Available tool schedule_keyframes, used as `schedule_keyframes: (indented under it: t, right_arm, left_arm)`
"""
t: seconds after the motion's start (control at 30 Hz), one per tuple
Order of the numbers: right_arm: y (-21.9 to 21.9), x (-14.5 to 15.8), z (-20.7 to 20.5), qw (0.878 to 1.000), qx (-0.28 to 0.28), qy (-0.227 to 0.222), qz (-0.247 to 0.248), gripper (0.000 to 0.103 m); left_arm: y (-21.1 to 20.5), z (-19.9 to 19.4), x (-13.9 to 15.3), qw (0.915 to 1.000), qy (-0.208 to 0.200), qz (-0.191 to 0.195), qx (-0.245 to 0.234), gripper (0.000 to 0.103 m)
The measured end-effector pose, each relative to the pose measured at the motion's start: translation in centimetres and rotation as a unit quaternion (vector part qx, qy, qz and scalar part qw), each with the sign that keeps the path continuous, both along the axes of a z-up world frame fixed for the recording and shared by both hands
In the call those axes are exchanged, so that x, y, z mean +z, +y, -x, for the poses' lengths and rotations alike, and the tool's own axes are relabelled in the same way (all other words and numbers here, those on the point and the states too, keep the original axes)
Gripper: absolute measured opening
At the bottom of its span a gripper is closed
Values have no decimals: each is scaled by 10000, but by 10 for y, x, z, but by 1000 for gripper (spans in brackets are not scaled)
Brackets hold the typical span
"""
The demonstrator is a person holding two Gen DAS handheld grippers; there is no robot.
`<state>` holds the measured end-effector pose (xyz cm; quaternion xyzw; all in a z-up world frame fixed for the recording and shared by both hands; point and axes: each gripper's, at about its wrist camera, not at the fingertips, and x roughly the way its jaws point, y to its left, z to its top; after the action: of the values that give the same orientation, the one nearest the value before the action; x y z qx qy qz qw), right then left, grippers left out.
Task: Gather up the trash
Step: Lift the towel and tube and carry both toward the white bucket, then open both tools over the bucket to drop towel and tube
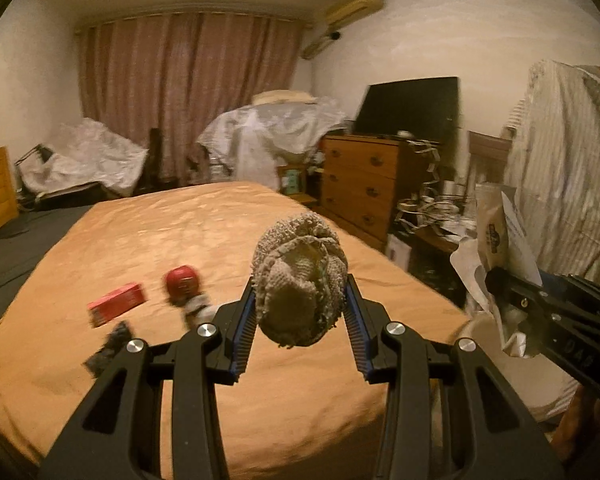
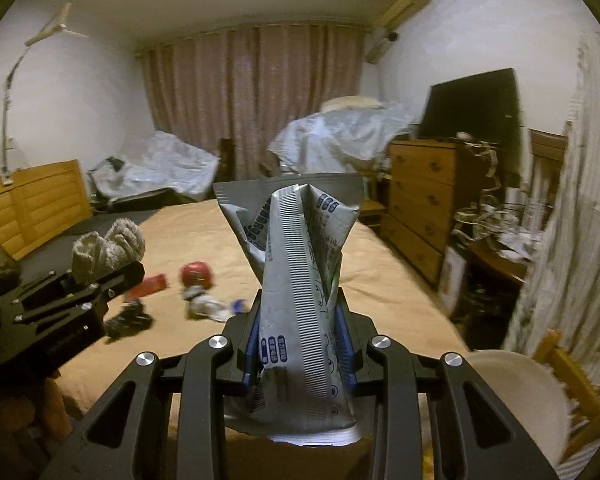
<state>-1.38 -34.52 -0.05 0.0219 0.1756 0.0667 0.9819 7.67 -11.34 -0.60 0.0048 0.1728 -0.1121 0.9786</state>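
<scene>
Both grippers tilt slightly down above the bed (image 1: 180,232): left gripper (image 1: 300,292) clamps a balled grey cloth (image 1: 300,276), right gripper (image 2: 300,312) pinches a crumpled wrapper (image 2: 296,280)

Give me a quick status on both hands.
Left gripper shut on a wadded cloth. Right gripper shut on a silver wrapper. Red box and ball remain on bed.

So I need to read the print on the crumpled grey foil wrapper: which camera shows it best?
The right wrist view: the crumpled grey foil wrapper fills the centre, clamped in the right gripper. The left wrist view shows it only at the right edge, sideways and partly hidden.
</scene>
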Motion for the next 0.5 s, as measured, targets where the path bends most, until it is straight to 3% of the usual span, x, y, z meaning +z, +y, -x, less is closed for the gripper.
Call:
schedule_keyframes:
  t: [0.23, 0.5]
  right_arm:
    - [-83, -5, 10, 9977, -625, 253, 75, 33]
    - [-185, -23, 14, 9905, -1138, 775, 6, 33]
  left_arm:
    - [-75, -5, -10, 9971, 175, -92, -740, 39]
    - [-152, -19, -25, 9872, 549, -181, -1488, 40]
